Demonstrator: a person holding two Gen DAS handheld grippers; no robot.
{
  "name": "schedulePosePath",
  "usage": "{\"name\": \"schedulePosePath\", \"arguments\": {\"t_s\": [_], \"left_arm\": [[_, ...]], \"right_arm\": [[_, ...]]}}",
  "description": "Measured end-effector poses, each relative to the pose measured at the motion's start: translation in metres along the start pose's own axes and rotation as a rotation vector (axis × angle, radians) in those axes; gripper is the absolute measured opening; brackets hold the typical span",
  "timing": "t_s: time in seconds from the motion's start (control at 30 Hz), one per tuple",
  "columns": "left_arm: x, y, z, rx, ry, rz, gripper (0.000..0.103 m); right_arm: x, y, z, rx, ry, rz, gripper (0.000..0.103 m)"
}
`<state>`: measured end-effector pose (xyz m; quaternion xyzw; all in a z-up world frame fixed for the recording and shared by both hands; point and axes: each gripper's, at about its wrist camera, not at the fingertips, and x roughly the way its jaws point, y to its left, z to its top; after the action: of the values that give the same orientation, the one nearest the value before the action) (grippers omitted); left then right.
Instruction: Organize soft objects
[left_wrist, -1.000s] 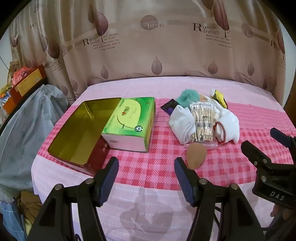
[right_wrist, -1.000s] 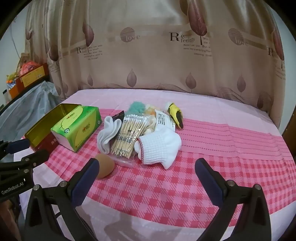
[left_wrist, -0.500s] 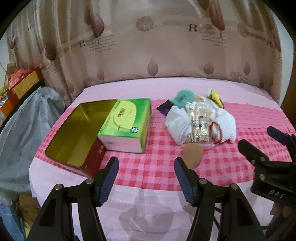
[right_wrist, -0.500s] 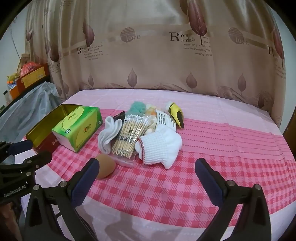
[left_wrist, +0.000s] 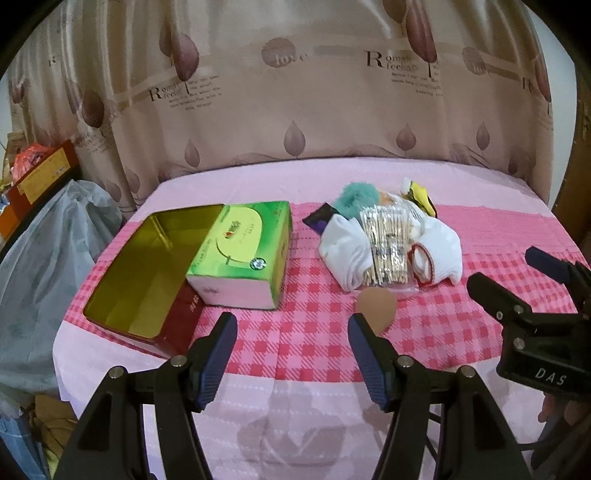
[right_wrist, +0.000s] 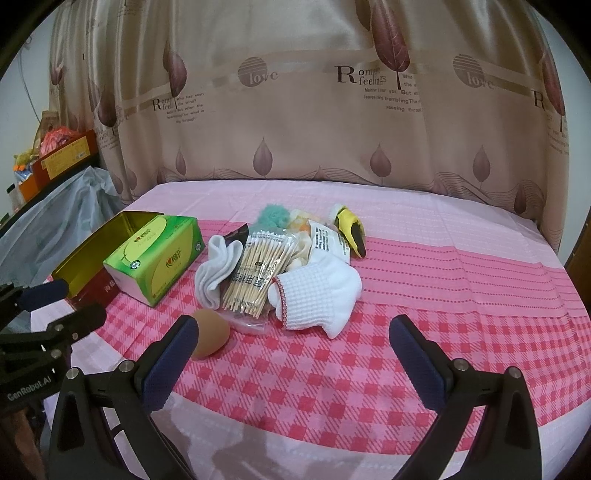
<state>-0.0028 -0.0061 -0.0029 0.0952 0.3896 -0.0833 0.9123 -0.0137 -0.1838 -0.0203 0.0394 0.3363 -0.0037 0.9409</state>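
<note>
A pile of soft things lies mid-table: white socks (left_wrist: 439, 254) (right_wrist: 317, 291), a bag of cotton swabs (left_wrist: 388, 243) (right_wrist: 258, 269), a teal fluffy puff (left_wrist: 354, 195) (right_wrist: 273, 216) and a yellow-black glove (right_wrist: 351, 229). A tan sponge egg (left_wrist: 376, 304) (right_wrist: 210, 332) lies in front of the pile. An open gold tin (left_wrist: 140, 266) (right_wrist: 92, 247) holds one end of a green tissue box (left_wrist: 243, 251) (right_wrist: 159, 258). My left gripper (left_wrist: 291, 354) and my right gripper (right_wrist: 291, 358) are both open and empty, above the table's near edge.
A pink checked cloth (right_wrist: 443, 332) covers the table. A leaf-print curtain (left_wrist: 295, 92) hangs behind it. A grey plastic bag (left_wrist: 44, 251) and orange boxes (left_wrist: 33, 177) stand at the left. The right gripper shows at the right of the left wrist view (left_wrist: 517, 288).
The left gripper has pulled back and turned a little, so the tin and pile sit slightly farther away. The right gripper has barely moved. Nothing was grasped.
</note>
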Motion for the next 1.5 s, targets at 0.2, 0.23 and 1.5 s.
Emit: {"name": "schedulePosePath", "arguments": {"t_s": [0.2, 0.23, 1.5], "left_arm": [[0.001, 0.000, -0.001, 0.001, 0.015, 0.013, 0.064], [0.001, 0.000, -0.001, -0.001, 0.014, 0.014, 0.064], [0.018, 0.009, -0.005, -0.029, 0.076, 0.029, 0.064]], "right_arm": [[0.000, 0.000, 0.000, 0.001, 0.000, 0.000, 0.102], [0.000, 0.000, 0.000, 0.001, -0.001, 0.000, 0.102], [-0.002, 0.001, 0.001, -0.008, 0.004, 0.009, 0.100]]}}
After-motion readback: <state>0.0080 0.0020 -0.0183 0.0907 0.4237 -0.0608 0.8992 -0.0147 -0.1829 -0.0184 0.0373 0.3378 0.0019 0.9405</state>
